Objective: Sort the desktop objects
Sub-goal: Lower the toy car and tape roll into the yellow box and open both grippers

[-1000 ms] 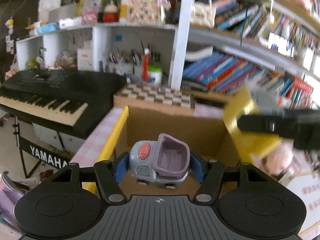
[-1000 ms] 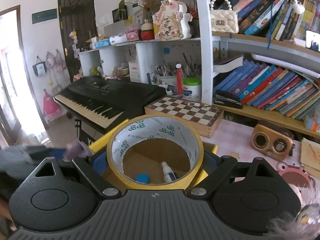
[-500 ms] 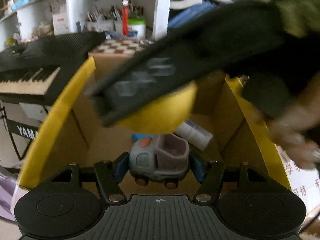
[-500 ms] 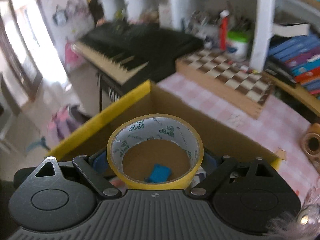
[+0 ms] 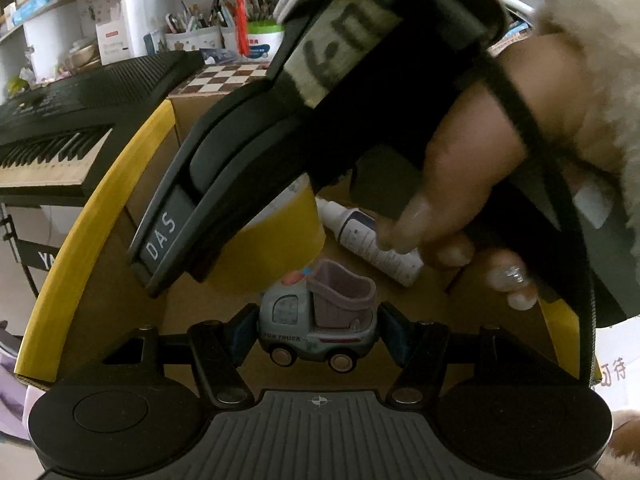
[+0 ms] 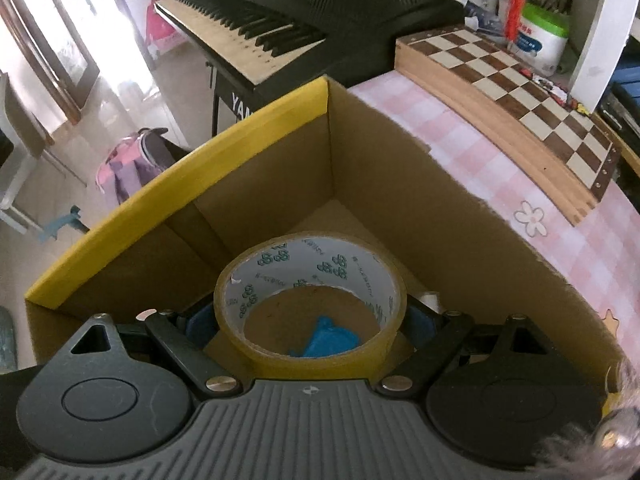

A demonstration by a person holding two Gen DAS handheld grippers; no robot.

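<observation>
Left wrist: your left gripper [image 5: 316,334] grips the truck [image 5: 316,326], right gripper [image 6: 310,322] the tape [image 6: 310,304], over the box [image 6: 176,164]; release the tape toward 12 o'clock.

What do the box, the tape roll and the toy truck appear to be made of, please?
Box: brown cardboard, matte, with a yellow-taped rim. Tape roll: glossy yellowish plastic film on a printed white core, probably card. Toy truck: smooth moulded plastic with a soft sheen.
</observation>
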